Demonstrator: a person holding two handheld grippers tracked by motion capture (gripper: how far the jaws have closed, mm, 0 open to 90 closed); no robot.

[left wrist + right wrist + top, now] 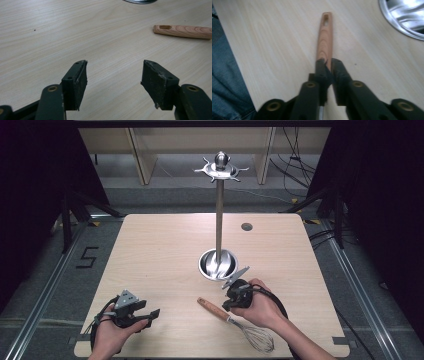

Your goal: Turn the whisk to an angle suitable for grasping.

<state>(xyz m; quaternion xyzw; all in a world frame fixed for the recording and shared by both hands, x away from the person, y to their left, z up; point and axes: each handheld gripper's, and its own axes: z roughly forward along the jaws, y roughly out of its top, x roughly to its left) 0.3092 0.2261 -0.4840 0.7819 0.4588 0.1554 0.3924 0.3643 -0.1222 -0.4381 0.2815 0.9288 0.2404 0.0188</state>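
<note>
- Whisk [235, 322] lies flat on the table [150, 250]; handle end points away from the person and to the left, wire head toward the near edge.
- Right gripper [231, 306] sits over the whisk handle [325, 37], jaws closed on it.
- Utensil stand [218, 210] stands just beyond the right gripper; its base bowl [218, 264] is near the gripper.
- Left gripper [150, 316] rests well to the left of the whisk, jaws apart over bare table.

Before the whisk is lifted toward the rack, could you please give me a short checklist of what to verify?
1. Right hand-held gripper shut on the whisk handle: ok.
2. Grip at mid-handle, hanging hole free: ok.
3. Left hand-held gripper open, holding nothing: ok.
4. Whisk lying flat on the table: ok.
5. Utensil rack upright, hooks free: ok.
6. Grip firm enough for lifting: cannot tell.
</note>
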